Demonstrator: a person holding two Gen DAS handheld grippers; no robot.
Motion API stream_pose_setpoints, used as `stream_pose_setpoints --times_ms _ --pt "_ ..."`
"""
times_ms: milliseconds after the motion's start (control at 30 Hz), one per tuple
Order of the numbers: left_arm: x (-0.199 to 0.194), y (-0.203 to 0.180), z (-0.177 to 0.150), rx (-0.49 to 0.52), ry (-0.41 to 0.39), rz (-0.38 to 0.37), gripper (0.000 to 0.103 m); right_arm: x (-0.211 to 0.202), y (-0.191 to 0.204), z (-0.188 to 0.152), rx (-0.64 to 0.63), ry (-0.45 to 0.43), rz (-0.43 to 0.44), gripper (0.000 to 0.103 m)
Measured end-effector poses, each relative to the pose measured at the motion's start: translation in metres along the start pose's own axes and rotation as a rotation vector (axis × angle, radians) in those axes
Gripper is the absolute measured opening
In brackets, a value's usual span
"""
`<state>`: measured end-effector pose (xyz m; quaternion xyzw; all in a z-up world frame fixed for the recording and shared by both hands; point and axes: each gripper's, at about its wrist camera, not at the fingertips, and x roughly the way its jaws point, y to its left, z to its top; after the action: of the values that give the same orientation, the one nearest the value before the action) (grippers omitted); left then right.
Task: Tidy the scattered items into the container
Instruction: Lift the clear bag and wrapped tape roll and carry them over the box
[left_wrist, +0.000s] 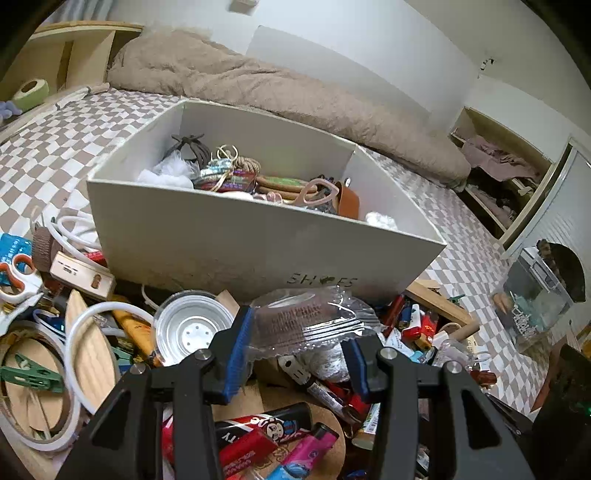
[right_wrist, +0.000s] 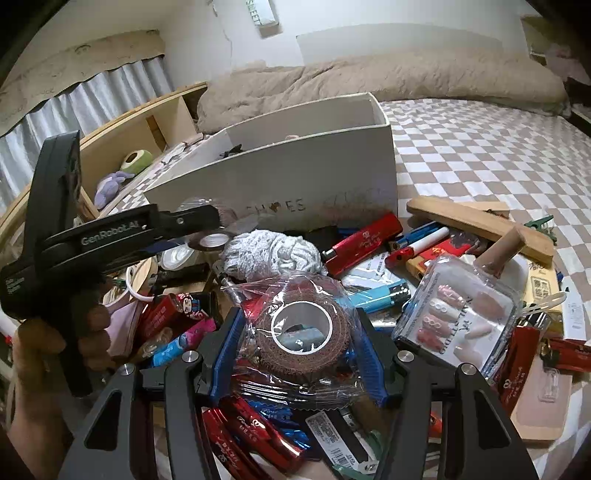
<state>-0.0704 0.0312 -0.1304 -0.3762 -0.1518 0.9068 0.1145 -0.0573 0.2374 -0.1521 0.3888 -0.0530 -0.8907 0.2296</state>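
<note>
Checked bedding (left_wrist: 92, 122) carries the whole clutter, with the box (left_wrist: 236, 243) just behind the heap. Your left gripper (left_wrist: 295, 350) is clamped on a wrapped tape roll (left_wrist: 291, 317), raised before the box's front wall; your right gripper (right_wrist: 299, 350) is clamped on a second roll (right_wrist: 301, 332) low over the heap. Carry the left roll clear over the rim before you let go, and drop it into the emptier right end. That roll lies nearly flat, hole upward, wrapper's long axis running across the jaws; the right one tilts its hole toward you.

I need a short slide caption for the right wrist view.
Right claw grips a wrapped brown tape roll before the white box.
</note>
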Motion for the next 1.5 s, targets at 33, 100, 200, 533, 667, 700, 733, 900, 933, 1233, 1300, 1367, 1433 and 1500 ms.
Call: stream_pose_setpoints --times_ms 33,100,200,533,667,700,733,900,933,1233,1300,1367,1433,1500 --pt "-0.003 0.000 0.001 -0.001 -0.005 -0.003 0.046 -0.002 0.000 0.000 -0.003 -0.007 -0.001 0.059" --pt "-0.008 0.001 0.002 -0.004 -0.019 -0.010 0.046 -0.005 0.001 0.001 -0.006 -0.027 0.005 0.059" --pt "-0.017 0.002 0.006 -0.006 -0.039 -0.017 0.046 -0.011 0.002 0.002 -0.009 -0.056 0.025 0.059" --pt "-0.047 0.012 0.019 -0.008 -0.126 -0.006 0.046 -0.028 -0.001 0.008 0.012 -0.107 0.057 0.059" --pt "-0.056 0.019 0.025 -0.015 -0.153 -0.003 0.046 -0.036 -0.004 0.019 0.043 -0.131 0.090 0.059" --pt "-0.058 0.019 0.027 -0.016 -0.161 -0.002 0.046 -0.038 -0.004 0.024 0.043 -0.141 0.094 0.059" --pt "-0.060 0.020 0.029 -0.016 -0.168 -0.003 0.046 -0.040 -0.004 0.028 0.039 -0.147 0.096 0.059" --pt "-0.070 0.020 0.046 -0.012 -0.205 0.002 0.046 -0.047 -0.001 0.057 0.009 -0.178 0.110 0.059" --pt "-0.072 0.019 0.050 -0.009 -0.216 0.004 0.046 -0.046 0.000 0.064 0.005 -0.182 0.109 0.059" --pt "-0.068 0.014 0.098 0.039 -0.272 0.015 0.046 -0.032 0.007 0.118 -0.030 -0.188 0.122 0.059" --pt "-0.065 0.016 0.108 0.041 -0.281 0.018 0.046 -0.027 0.010 0.130 -0.037 -0.193 0.120 0.059" --pt "-0.060 0.019 0.119 0.030 -0.285 0.012 0.046 -0.024 0.010 0.142 -0.033 -0.204 0.126 0.059" --pt "-0.054 0.023 0.129 0.019 -0.284 0.003 0.046 -0.020 0.011 0.154 -0.023 -0.213 0.140 0.059" --pt "-0.047 0.027 0.138 0.013 -0.284 0.000 0.046 -0.014 0.012 0.166 -0.017 -0.219 0.147 0.059"
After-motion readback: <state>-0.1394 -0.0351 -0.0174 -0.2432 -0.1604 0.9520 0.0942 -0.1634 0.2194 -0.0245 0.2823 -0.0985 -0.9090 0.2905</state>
